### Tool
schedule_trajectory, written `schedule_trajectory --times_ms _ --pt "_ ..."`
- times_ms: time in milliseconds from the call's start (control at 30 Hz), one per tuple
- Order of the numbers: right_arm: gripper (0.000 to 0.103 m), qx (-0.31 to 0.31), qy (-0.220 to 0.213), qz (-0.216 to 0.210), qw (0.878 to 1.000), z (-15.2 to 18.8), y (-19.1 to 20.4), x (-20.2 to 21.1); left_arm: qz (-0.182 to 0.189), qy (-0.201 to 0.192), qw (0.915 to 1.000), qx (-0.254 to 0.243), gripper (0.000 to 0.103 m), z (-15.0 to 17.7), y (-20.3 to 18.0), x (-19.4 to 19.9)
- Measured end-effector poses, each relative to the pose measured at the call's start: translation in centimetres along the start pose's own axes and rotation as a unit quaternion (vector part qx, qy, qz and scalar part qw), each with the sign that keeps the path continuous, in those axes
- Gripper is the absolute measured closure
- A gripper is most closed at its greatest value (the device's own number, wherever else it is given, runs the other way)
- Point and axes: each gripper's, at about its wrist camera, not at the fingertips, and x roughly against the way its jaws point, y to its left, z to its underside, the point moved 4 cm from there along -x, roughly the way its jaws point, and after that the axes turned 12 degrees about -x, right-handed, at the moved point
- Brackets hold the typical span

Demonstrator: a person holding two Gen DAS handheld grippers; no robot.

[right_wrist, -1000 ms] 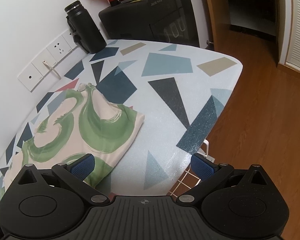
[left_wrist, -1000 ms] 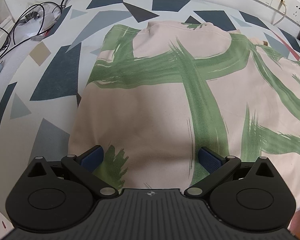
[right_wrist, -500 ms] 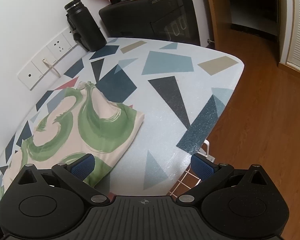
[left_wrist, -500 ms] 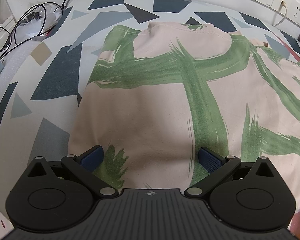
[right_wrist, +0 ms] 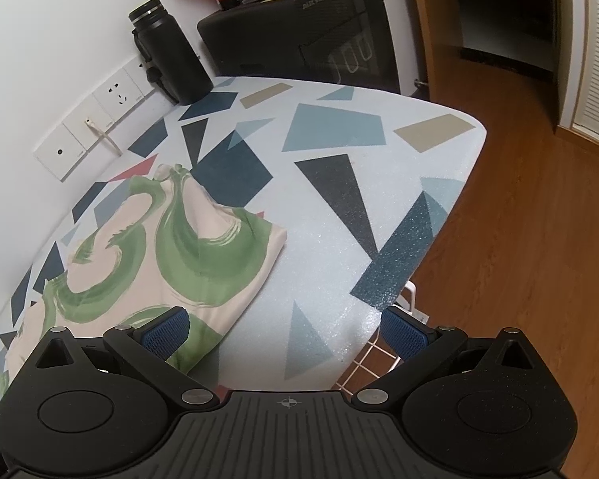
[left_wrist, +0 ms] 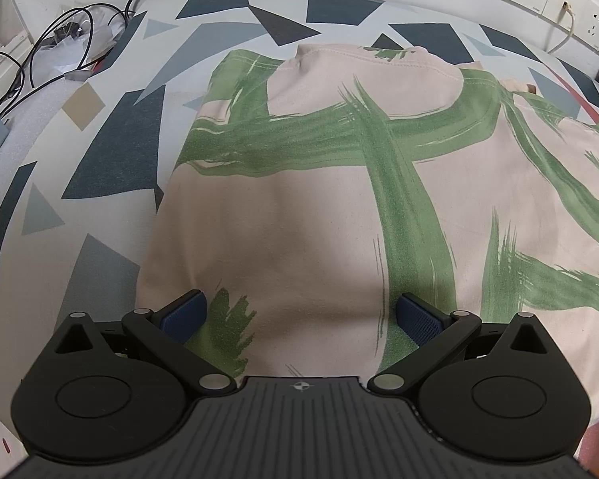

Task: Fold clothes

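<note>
Pink-and-green shirt (left_wrist: 299,183), the one garment we see, lies on the desk (right_wrist: 339,215); both our tongs, left (left_wrist: 299,313) and right (right_wrist: 285,329), gape wide, holding nothing.

One garment (left_wrist: 319,199), one flask (right_wrist: 171,52), two grippers.

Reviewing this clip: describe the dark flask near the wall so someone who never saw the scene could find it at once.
Start at the table covered in a white cloth with blue, grey and tan geometric shapes, and follow it to the far corner by the white wall sockets. There the tall matte-black cylindrical flask with a ridged screw lid stands upright, left of the black microwave. It is the only bottle standing on the table.
</note>
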Motion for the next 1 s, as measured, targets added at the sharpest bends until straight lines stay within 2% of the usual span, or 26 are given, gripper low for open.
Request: schedule_trajectory --times_ms 1000 --pt "0.001 -0.007 0.008 0.005 1.0 0.26 -0.6 -0.27 -0.004 -0.006 1.0 0.002 0.0 0.19 -0.12 0.07"
